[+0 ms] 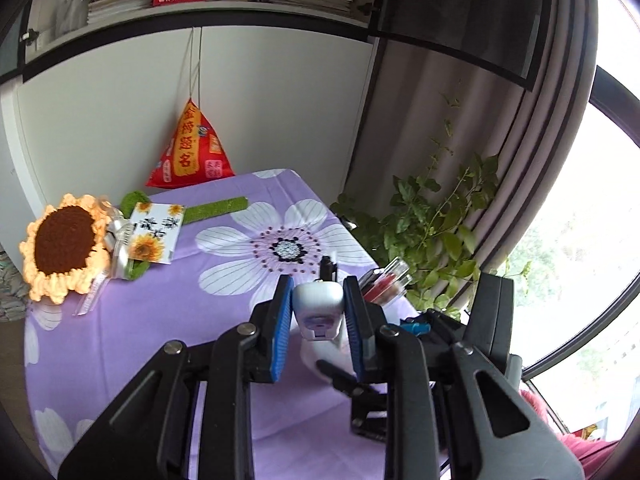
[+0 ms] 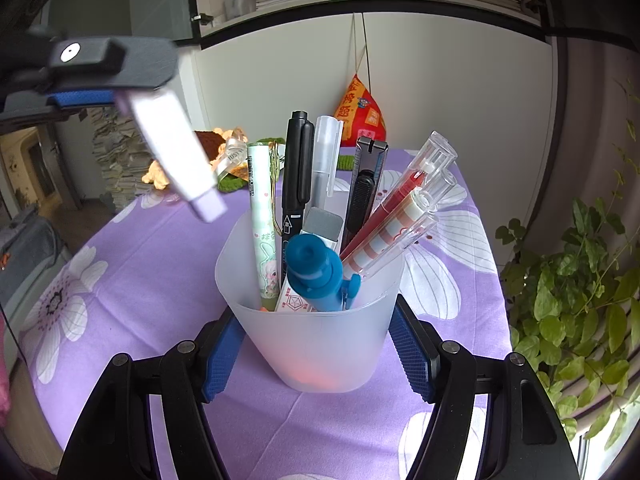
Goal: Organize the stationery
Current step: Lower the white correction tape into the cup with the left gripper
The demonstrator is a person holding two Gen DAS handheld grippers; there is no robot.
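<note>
My left gripper (image 1: 319,285) is shut on a small white and lilac correction-tape case (image 1: 318,310), held up above the purple flowered tablecloth (image 1: 160,320). In the right wrist view that same case (image 2: 172,152) hangs tilted in the left gripper (image 2: 86,96), up and to the left of the cup. My right gripper (image 2: 318,356) is shut on a frosted plastic cup (image 2: 320,344) standing on the cloth, one blue pad on each side. The cup holds several items: a black marker (image 2: 296,168), a green pen (image 2: 262,220), a utility knife (image 2: 366,184), red pens (image 2: 396,216) and a blue tool (image 2: 316,272).
A crocheted sunflower (image 1: 66,240), a sunflower card (image 1: 154,234) and a green strip (image 1: 216,208) lie at the table's far left. A red pyramid bag (image 1: 190,148) hangs against the white cabinet. A leafy plant (image 1: 432,224) stands past the right table edge, by the curtain.
</note>
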